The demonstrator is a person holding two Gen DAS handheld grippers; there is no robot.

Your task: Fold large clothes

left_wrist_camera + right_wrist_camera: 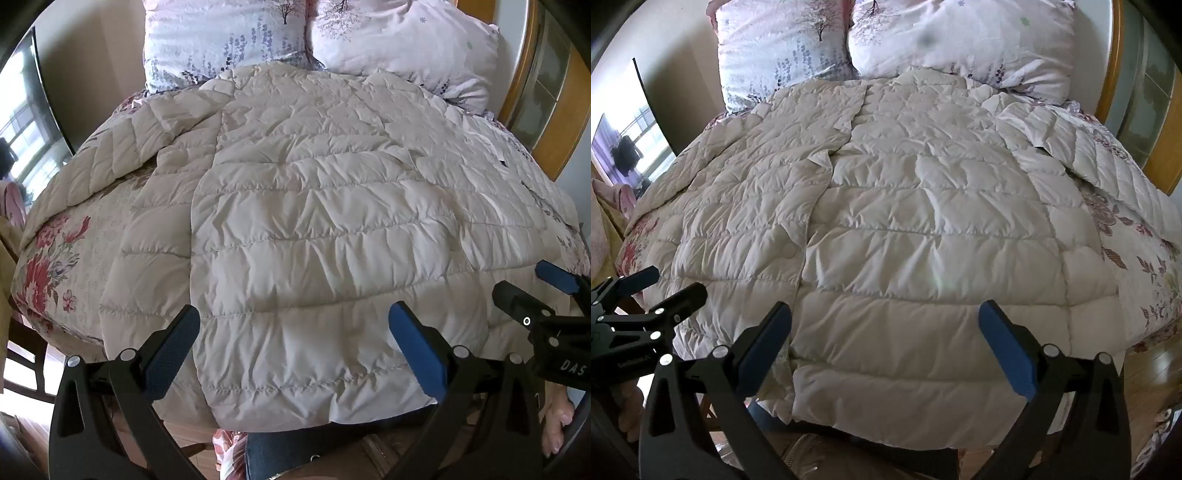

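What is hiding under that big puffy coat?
Under the coat lies a flowery bedspread, showing at both sides. Two pillows sit behind it. Whatever is beneath the coat's middle is covered, so it cannot be seen.

Daylight enters from the window (27, 122) at far left, blown out to white glare, and lights the quilted jacket (314, 240) softly and evenly, with shallow shadows in its seams and darker shade under the hem nearest the camera. Both views show strong fisheye bowing away from the jacket, with black vignette in the corners. Focus is acceptable on the jacket; the pillows (960, 40) beyond it carry a small blurred smudge, and a faint pale flare spot sits low on the jacket in the right wrist view.
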